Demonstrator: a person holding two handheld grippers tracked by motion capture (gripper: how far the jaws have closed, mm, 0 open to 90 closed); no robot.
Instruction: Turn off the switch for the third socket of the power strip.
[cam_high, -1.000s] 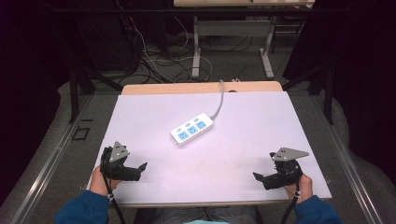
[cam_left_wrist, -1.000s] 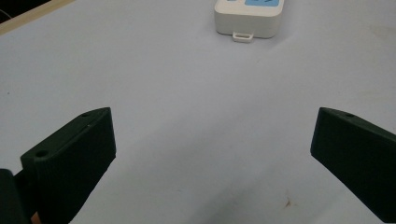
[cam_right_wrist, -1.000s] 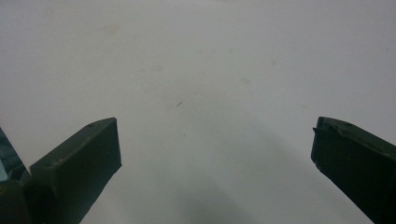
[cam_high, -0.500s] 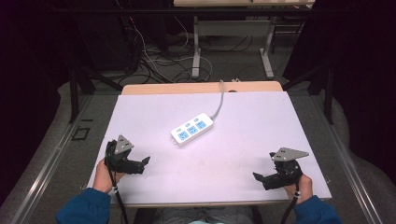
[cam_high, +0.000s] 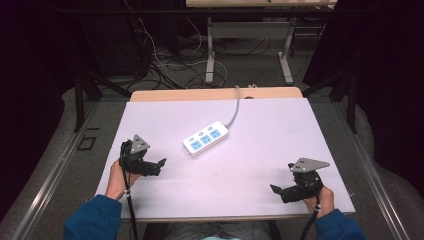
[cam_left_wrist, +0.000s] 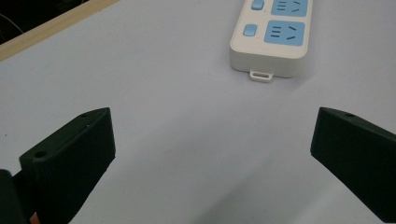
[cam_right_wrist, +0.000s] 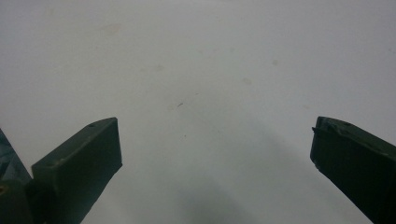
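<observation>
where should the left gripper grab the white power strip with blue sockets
Grip the white power strip with blue sockets across its narrow width at the free near end, coming from the left gripper side. It lies flat, its grey cable leaves the far end, and the fingers are open.

power strip (cam_left_wrist: 273, 37) cut off at top edge, sockets partly shown

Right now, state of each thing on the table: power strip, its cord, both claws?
power strip: flat on the white table top, sockets up, nothing plugged in, untouched.
cord: attached to the strip's far end, runs off the back edge.
left claw: open, empty, pointed toward the strip, apart from it.
right claw: open, empty, over bare table near the front right.
</observation>
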